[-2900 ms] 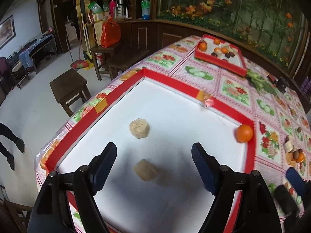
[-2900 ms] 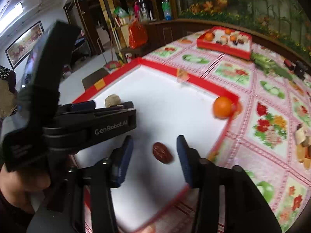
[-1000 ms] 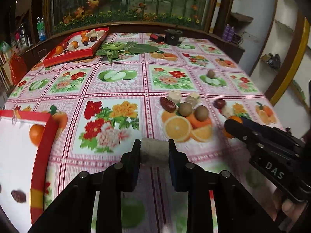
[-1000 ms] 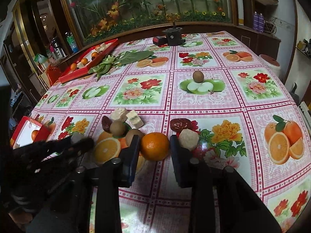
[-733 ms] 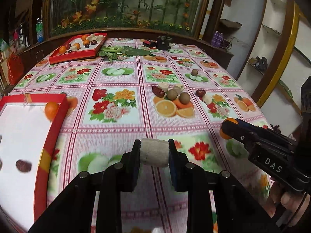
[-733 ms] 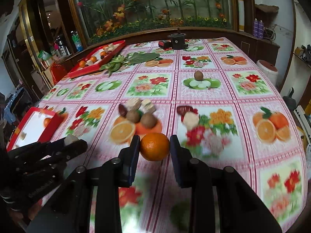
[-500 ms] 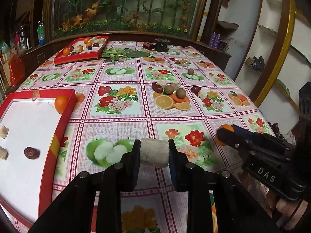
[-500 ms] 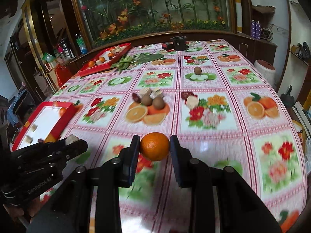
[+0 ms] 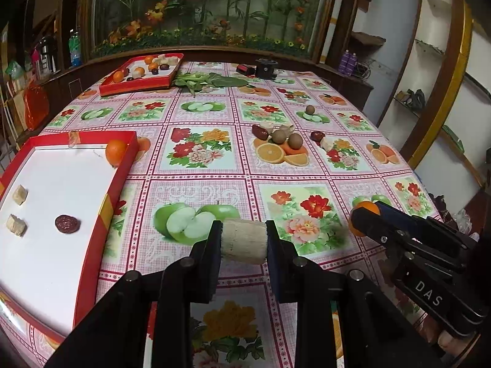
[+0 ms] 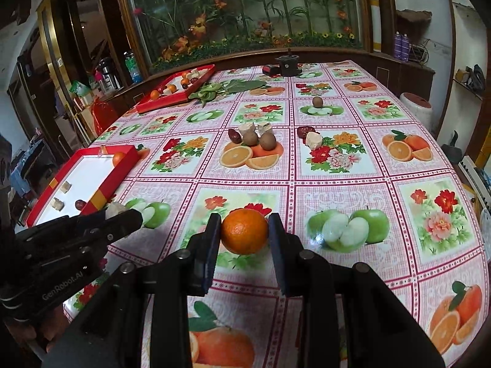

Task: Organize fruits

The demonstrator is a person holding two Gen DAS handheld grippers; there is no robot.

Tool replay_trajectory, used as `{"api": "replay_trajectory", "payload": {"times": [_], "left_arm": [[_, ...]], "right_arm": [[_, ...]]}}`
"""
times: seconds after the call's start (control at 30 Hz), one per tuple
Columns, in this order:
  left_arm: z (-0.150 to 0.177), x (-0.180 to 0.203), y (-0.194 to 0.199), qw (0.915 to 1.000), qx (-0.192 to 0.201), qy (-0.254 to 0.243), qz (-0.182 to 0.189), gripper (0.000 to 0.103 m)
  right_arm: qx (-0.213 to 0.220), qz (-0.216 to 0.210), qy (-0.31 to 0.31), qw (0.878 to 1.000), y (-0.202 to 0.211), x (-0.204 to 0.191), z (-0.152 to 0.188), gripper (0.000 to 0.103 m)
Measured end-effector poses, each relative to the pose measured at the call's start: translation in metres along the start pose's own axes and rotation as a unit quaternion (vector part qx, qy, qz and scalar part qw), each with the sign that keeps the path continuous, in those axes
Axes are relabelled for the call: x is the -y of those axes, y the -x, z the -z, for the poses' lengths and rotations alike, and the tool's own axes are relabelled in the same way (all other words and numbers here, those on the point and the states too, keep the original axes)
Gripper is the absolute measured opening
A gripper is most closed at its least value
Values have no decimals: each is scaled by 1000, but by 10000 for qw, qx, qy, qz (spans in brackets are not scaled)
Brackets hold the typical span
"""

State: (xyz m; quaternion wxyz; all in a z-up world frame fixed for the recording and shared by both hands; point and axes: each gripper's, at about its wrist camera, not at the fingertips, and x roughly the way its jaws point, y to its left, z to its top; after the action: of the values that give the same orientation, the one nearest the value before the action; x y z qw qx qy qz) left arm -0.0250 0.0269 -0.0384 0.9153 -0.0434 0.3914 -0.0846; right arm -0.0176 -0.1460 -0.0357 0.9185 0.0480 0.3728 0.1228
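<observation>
A: What is showing in the left wrist view?

B: At lower centre, the left gripper (image 9: 242,242) is clamping a pale, rough, cylinder-shaped chunk (image 9: 244,240). A red-rimmed white tray (image 9: 121,168) is lying at left, holding a round orange fruit (image 9: 116,151).

A: And the right wrist view?

B: The right gripper (image 10: 244,236) is squeezing a glossy, dimpled orange (image 10: 244,235) at lower centre, above the shiny fruit-printed tablecloth (image 10: 337,190).
</observation>
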Motion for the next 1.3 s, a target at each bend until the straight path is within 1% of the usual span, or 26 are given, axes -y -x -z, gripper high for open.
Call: {"api": "replay_trajectory", "payload": {"times": [0.1, 0.43, 0.7, 1.03, 1.3], "left_arm": [[1, -5, 4, 10000, -2, 48, -58, 26], [1, -28, 23, 9989, 170, 321, -292, 26], [2, -56, 34, 9963, 255, 640, -517, 26], [5, -77, 45, 9934, 344, 873, -659, 26], [5, -99, 53, 9886, 438, 1088, -939, 26]], "right_arm": [[-4, 10, 56, 10000, 2, -4, 2, 33], [79, -113, 221, 9997, 10, -24, 1, 33], [168, -303, 424, 9985, 16, -49, -4, 33], [212, -552, 640, 9962, 15, -78, -9, 33], [209, -772, 755, 9939, 11, -97, -13, 33]]}}
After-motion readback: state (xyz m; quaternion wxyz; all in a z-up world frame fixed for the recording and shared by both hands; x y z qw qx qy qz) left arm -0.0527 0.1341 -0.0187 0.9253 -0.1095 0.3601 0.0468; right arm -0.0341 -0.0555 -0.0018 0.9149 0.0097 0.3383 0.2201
